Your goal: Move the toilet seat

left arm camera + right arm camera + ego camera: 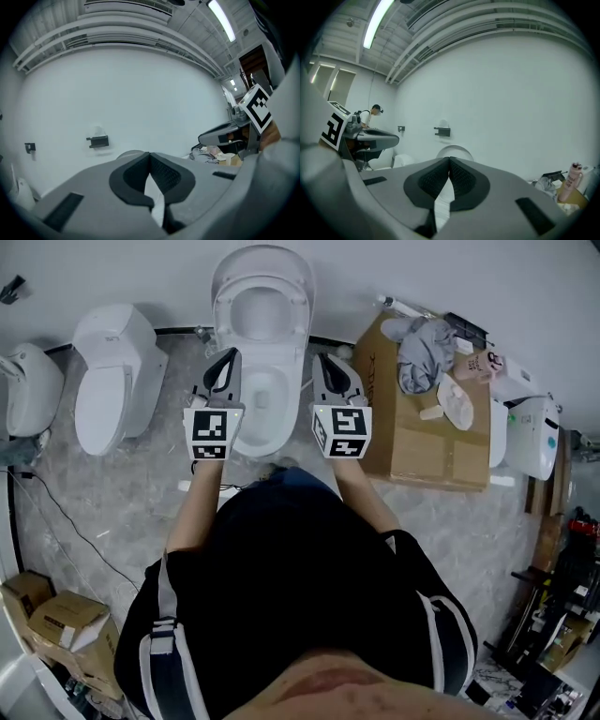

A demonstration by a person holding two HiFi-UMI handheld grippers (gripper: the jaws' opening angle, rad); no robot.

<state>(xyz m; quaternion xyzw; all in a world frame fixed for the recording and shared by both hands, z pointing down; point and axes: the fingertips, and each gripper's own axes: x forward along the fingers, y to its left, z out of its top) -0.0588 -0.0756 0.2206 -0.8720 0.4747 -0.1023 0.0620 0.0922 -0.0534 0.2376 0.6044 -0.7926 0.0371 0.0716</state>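
The white toilet (258,399) stands against the wall in the head view, its seat and lid (262,296) tipped up toward the wall. My left gripper (226,356) hovers at the bowl's left side, shut and holding nothing. At the bowl's right side my right gripper (324,360) is also shut and holds nothing. In the left gripper view the shut gripper (150,155) points at the wall, with the lid's top edge (132,153) just beyond it. The right gripper view shows that gripper (449,160) shut too, the rounded lid top (454,150) behind it.
A second toilet (112,381) and a third (28,385) stand to the left. A large cardboard box (422,442) with a grey cloth (422,352) on it sits close on the right, and a white unit (534,437) beyond it. Small boxes (56,615) lie at lower left.
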